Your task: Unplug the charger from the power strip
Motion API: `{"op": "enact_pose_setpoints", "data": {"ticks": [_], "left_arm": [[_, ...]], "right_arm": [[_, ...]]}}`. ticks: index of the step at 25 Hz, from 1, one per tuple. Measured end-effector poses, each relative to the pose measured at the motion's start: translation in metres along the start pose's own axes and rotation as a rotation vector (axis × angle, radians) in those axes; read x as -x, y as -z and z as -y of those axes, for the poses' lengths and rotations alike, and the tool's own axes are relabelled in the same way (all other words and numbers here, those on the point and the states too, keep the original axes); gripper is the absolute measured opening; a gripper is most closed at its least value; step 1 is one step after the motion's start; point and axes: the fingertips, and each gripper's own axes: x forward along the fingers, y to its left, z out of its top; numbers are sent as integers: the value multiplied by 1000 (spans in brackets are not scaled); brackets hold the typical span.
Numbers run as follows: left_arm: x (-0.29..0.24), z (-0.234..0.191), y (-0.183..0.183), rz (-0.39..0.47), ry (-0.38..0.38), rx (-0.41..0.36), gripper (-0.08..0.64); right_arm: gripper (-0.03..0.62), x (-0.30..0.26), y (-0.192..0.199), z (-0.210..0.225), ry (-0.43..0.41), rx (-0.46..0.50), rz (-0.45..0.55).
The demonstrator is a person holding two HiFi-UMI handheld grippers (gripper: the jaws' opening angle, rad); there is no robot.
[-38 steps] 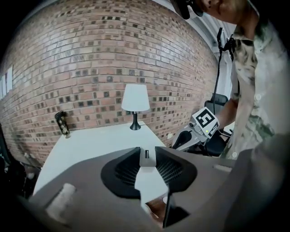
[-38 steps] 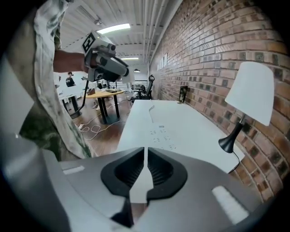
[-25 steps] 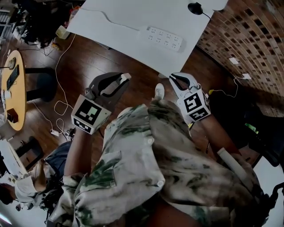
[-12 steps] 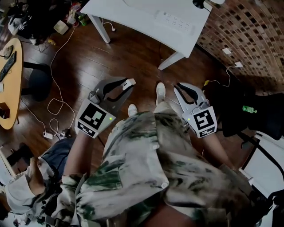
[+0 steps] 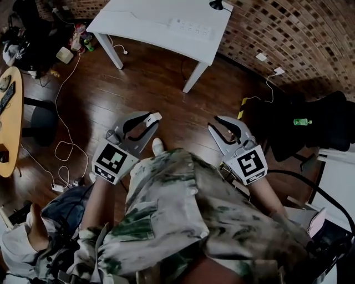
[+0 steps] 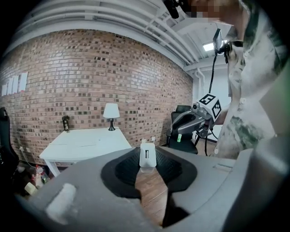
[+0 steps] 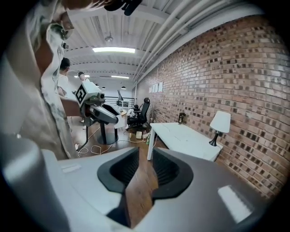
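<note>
At the top of the head view, the white table carries the power strip, well apart from both grippers, so the unplugging looks done (its sockets are too small to read). Lower left, the left gripper pinches a small white charger at its jaw tips, apparently to keep it off the strip. Lower right, the right gripper is opening with nothing between its jaws.

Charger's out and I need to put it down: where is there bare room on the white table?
The white table looks bare over its left and near part, from the power strip to the left edge. Its far right corner is crowded: power strip and lamp. The floor left of it is strewn with cables.
</note>
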Motion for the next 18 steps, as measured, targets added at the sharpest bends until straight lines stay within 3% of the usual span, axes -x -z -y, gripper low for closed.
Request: {"op": "enact_pose_setpoints", "data": {"ticks": [7, 18], "left_arm": [[-18, 87, -19, 9, -9, -26, 109], [4, 203, 7, -19, -52, 30, 109]], "right_arm": [[106, 88, 35, -5, 5, -16, 43], [92, 171, 85, -54, -52, 37, 48]]}}
